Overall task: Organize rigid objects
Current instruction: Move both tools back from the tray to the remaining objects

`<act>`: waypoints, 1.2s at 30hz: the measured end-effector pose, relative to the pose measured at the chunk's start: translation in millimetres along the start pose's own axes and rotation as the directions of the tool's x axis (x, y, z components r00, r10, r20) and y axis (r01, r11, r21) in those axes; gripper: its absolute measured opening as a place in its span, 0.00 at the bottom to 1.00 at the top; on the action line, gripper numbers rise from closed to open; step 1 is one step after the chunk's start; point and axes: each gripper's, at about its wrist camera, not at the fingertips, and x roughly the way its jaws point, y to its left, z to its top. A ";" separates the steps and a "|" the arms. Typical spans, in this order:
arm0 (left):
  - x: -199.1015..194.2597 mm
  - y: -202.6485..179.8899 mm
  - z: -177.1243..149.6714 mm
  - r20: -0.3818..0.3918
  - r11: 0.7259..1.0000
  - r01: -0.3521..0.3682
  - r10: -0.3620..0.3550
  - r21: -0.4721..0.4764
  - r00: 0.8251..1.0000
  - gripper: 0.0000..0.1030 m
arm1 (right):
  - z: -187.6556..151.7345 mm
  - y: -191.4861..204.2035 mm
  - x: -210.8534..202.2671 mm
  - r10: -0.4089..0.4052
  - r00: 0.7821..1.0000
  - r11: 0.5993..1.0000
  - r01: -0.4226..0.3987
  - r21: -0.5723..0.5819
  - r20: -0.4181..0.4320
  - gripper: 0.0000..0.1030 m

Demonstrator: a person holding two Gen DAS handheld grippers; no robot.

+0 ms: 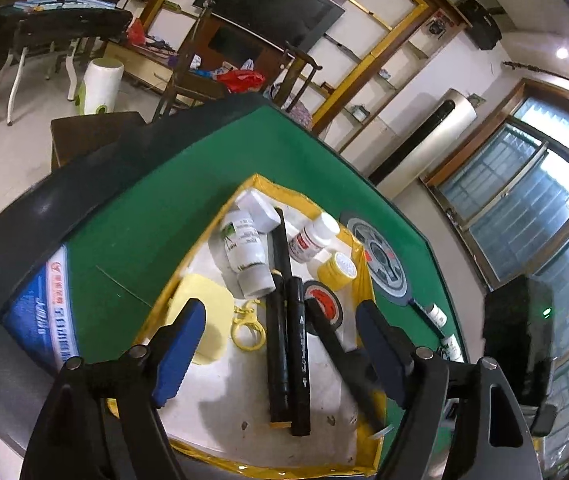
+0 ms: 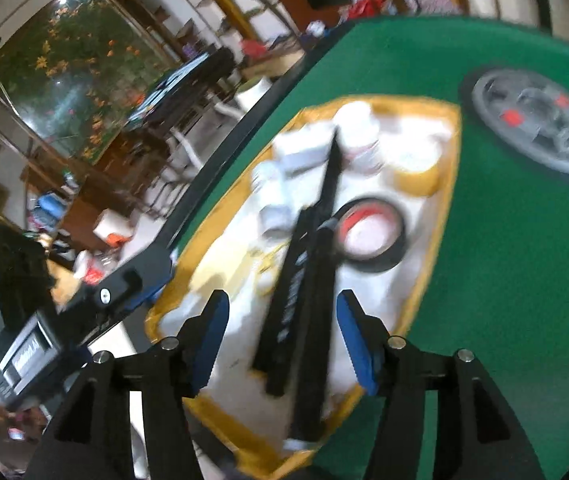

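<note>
On the green table (image 1: 132, 216) sits a yellow-rimmed tray (image 1: 204, 240), seen first from the left wrist: the left gripper (image 1: 280, 344) hangs over it with its blue pads spread wide and nothing between them pressed. Inside the tray lie two black markers (image 1: 288, 344) side by side, a third black pen (image 1: 340, 356) slanting beside them, a white bottle (image 1: 244, 256) on its side, a red-labelled bottle (image 1: 312, 240), a yellow-capped jar (image 1: 338, 270), a roll of black tape (image 1: 324, 304), a yellow clasp (image 1: 246, 322) and a pale yellow pad (image 1: 204, 312). From the right wrist, much blurred, the right gripper (image 2: 282, 340) also stands released above the tray (image 2: 450, 184), the black markers (image 2: 304, 300) lying loose between its pads without touching them, the tape roll (image 2: 368, 236) just beyond.
</note>
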 end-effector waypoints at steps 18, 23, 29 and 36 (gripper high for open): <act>-29.8 -43.9 -5.0 0.195 0.974 -0.156 0.123 0.165 0.973 0.93 | -23.6 2.0 -50.2 -0.311 0.913 0.921 0.358 -0.154 0.264 0.72; -48.7 -65.1 -12.0 0.339 0.946 -0.251 0.173 0.203 0.925 0.99 | -37.3 -2.2 -81.7 -0.408 0.795 0.851 0.509 -0.129 0.449 0.87; -56.7 -79.1 -12.1 0.394 0.938 -0.295 0.205 0.182 0.896 0.99 | -40.3 -10.9 -102.0 -0.491 0.681 0.776 0.626 -0.083 0.542 0.94; -40.3 -98.4 -21.1 0.351 0.922 -0.326 0.241 0.206 0.905 0.99 | -49.2 -25.8 -110.2 -0.506 0.673 0.766 0.638 -0.078 0.539 0.94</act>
